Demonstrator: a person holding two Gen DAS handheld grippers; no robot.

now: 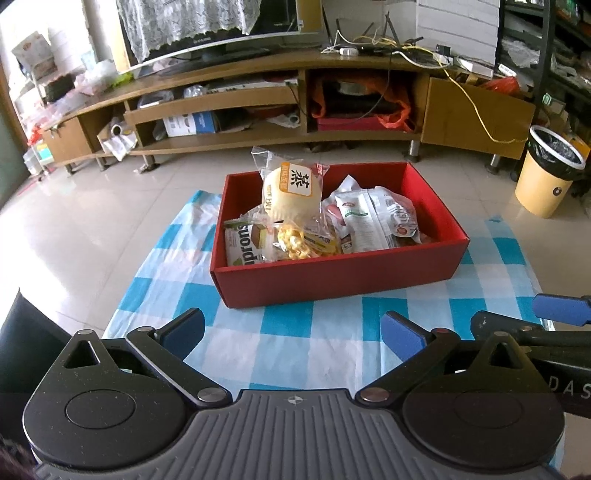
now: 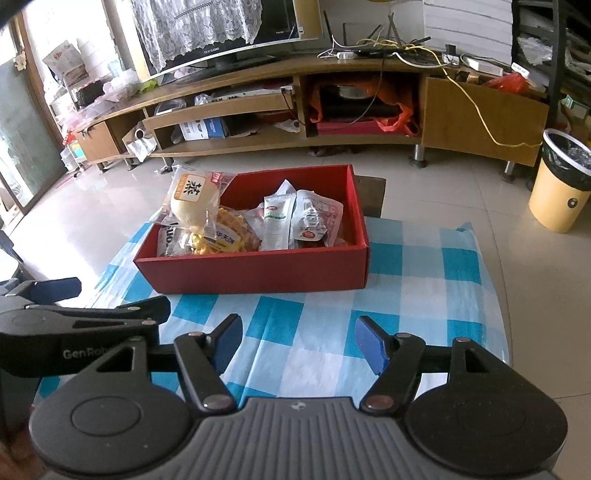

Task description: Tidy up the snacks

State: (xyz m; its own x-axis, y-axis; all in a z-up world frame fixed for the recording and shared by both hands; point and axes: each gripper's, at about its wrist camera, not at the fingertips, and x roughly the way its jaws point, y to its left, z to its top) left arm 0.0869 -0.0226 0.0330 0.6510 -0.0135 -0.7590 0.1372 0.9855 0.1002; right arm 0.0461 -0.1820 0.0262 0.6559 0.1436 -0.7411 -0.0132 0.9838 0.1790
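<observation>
The open-topped red cardboard box [image 1: 332, 284] stands on the blue-and-white checked tablecloth [image 1: 317, 339], toward its far end, and contains all the wrapped snacks in view. A round pale steamed cake in a clear wrapper with an orange-and-white label [image 1: 291, 195] lies on top of the pile at the box's left end, propped up above the rim. Beneath it lie a clear bag of yellow puffed pieces [image 1: 295, 247] and a green-and-white biscuit packet with dark lettering [image 1: 242, 247], the latter against the left wall. A white-and-green flat sachet [image 1: 360, 221] and a red-and-white printed pouch [image 1: 402, 218] occupy the middle. The right end of the box interior shows bare red floor.

The left gripper [image 1: 293, 330] hangs above the near part of the cloth, well short of the box, its blue-padded jaws spread wide with nothing between them. The right gripper [image 2: 297, 341] is just beside it, at a similar stand-off from the box, its jaws parted less widely and likewise empty.

Beyond the table is pale tiled floor [image 1: 92, 229], a long wooden media unit [image 1: 258, 107] carrying a lace-draped television [image 1: 207, 26] and tangled cables, and a yellow waste bin with a black liner [image 1: 550, 170] at the right.
</observation>
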